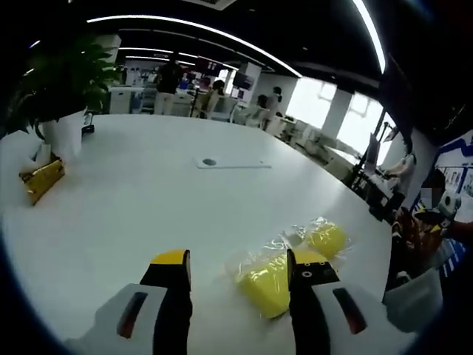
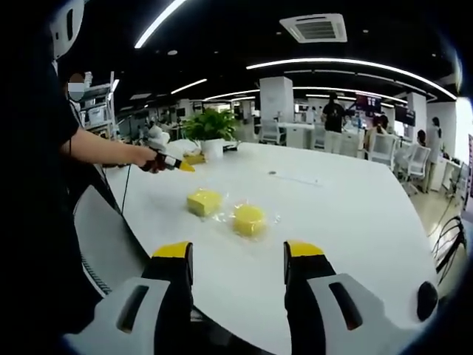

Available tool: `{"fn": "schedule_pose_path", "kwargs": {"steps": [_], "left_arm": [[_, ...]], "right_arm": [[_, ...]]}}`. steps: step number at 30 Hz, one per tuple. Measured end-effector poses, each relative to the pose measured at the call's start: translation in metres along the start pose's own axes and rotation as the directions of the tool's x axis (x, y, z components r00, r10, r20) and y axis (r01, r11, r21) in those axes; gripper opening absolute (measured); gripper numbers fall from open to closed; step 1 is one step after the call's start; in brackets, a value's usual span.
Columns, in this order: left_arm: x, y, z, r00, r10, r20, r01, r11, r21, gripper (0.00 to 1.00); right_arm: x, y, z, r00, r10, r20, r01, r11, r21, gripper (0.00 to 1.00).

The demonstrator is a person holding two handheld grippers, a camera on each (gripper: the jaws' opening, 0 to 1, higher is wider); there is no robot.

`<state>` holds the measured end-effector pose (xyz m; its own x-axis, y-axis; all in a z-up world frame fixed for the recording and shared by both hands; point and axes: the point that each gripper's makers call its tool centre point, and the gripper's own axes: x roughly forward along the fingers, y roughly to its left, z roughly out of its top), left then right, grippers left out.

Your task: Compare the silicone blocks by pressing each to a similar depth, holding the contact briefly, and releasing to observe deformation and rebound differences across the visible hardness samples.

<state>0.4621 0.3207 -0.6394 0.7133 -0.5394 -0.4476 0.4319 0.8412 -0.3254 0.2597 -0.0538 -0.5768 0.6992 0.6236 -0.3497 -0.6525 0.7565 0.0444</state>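
On the white table (image 2: 355, 214) — two yellow silicone blocks (image 2: 204, 202) in wrap; left gripper (image 1: 238, 268) and right gripper (image 2: 235, 260) both agape, empty.

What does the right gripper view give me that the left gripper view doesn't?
Right gripper view alone: the person's hand holding the left hand-held gripper over the table, and a ceiling vent.

Left gripper view alone: a yellow packet beside the plant pot and a flat grey plate up close.

Both: the white table, the potted plant, and two yellow blocks, square and round, on clear wrapping. Each view's own jaws are apart, holding nothing.
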Motion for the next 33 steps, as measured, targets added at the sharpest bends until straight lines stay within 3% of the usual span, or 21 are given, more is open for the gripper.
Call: {"fn": "schedule_pose_path", "kwargs": {"steps": [11,23,29,33], "left_arm": [[-0.027,-0.009,0.021,0.998,0.02,0.063,-0.021,1.0,0.019,0.64],[-0.048,-0.034,0.017,0.999,0.002,0.04,-0.01,0.982,0.191,0.73],[-0.059,-0.047,0.014,1.0,-0.016,0.027,0.006,0.949,0.314,0.75],[-0.07,-0.065,0.017,0.996,-0.079,0.042,0.058,0.924,0.378,0.77]], "right_arm": [[0.0,0.004,0.006,1.0,0.008,0.007,-0.008,1.0,-0.029,0.43],[0.002,0.006,0.006,0.999,0.041,-0.001,-0.041,0.997,-0.065,0.42],[0.001,0.006,0.008,0.999,0.047,0.003,-0.046,0.996,-0.077,0.41],[0.002,0.005,0.007,0.999,0.05,-0.004,-0.051,0.995,-0.087,0.41]]}}
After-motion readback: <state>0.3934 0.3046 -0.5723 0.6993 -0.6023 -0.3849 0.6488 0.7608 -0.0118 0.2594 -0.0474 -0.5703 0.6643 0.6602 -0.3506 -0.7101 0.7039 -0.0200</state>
